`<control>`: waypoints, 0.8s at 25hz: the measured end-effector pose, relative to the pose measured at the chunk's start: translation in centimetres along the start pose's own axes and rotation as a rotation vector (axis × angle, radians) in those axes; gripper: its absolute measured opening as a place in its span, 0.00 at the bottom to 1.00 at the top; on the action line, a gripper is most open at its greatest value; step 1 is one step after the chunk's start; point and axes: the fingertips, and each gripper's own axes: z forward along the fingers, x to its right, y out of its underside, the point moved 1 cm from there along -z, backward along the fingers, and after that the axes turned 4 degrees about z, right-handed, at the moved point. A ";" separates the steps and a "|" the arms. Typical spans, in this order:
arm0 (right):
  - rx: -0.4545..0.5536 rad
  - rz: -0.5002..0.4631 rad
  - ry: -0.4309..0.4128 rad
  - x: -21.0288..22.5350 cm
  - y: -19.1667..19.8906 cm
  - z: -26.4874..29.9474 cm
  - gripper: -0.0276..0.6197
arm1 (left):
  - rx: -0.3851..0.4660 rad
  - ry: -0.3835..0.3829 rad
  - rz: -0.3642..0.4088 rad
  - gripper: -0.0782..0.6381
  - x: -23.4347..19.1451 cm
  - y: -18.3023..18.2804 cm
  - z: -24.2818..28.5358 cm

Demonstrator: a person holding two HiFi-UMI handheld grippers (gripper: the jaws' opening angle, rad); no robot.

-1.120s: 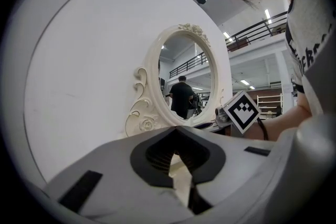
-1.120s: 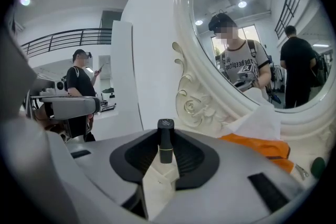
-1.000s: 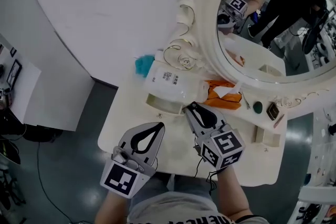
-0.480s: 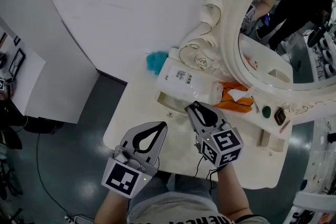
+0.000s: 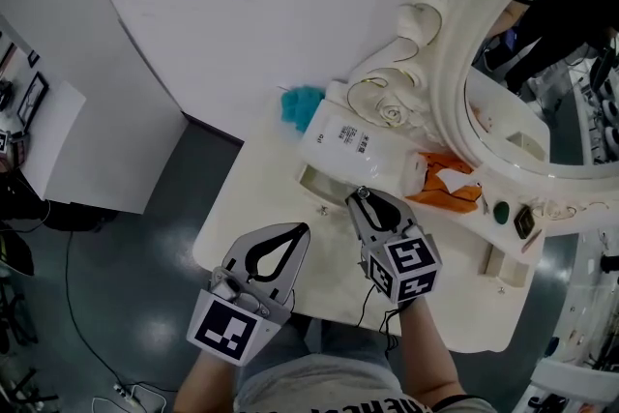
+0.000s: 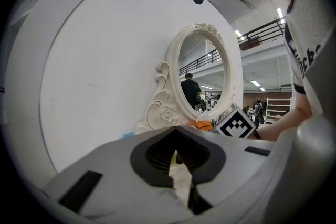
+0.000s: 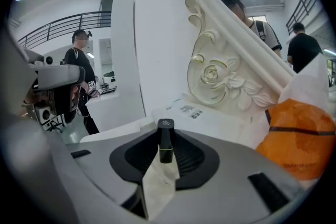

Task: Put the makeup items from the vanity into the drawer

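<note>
My right gripper (image 5: 363,198) is shut on a small black tube with a gold band (image 7: 165,143), which stands upright between its jaw tips. Its tip hangs just to the right of a shallow cream drawer (image 5: 319,181) pulled out of the vanity's upper shelf. A white bottle (image 5: 353,145) lies on its side across the back of that drawer. My left gripper (image 5: 295,237) hovers over the front left of the vanity top (image 5: 242,213), its jaw tips together with nothing between them. In the left gripper view, the left gripper (image 6: 176,131) points towards the oval mirror (image 6: 202,78).
An orange packet (image 5: 450,191) lies against the mirror frame (image 5: 455,63). Further right are a green round item (image 5: 501,211) and a dark square compact (image 5: 525,223). A teal object (image 5: 302,103) sits behind the bottle. A second small drawer (image 5: 505,264) stands out at the right.
The head view has swung, so the vanity and mirror sit further right and higher. My right gripper has sunk a little with the tube. The left gripper has hardly shifted.
</note>
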 end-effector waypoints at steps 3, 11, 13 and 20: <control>-0.016 -0.009 0.007 0.1 0.6 0.4 0.22 | -0.005 -0.004 -0.007 0.12 -0.2 0.3 0.0; -0.051 -0.027 0.006 -0.1 1.8 1.1 0.23 | -0.011 -0.014 -0.018 0.12 -0.6 0.8 0.1; -0.057 -0.031 0.006 -0.1 2.0 1.2 0.23 | -0.012 -0.017 -0.020 0.12 -0.6 0.9 0.1; -0.059 -0.029 0.003 -0.3 2.2 1.3 0.23 | -0.011 -0.021 -0.024 0.12 -0.9 1.0 0.0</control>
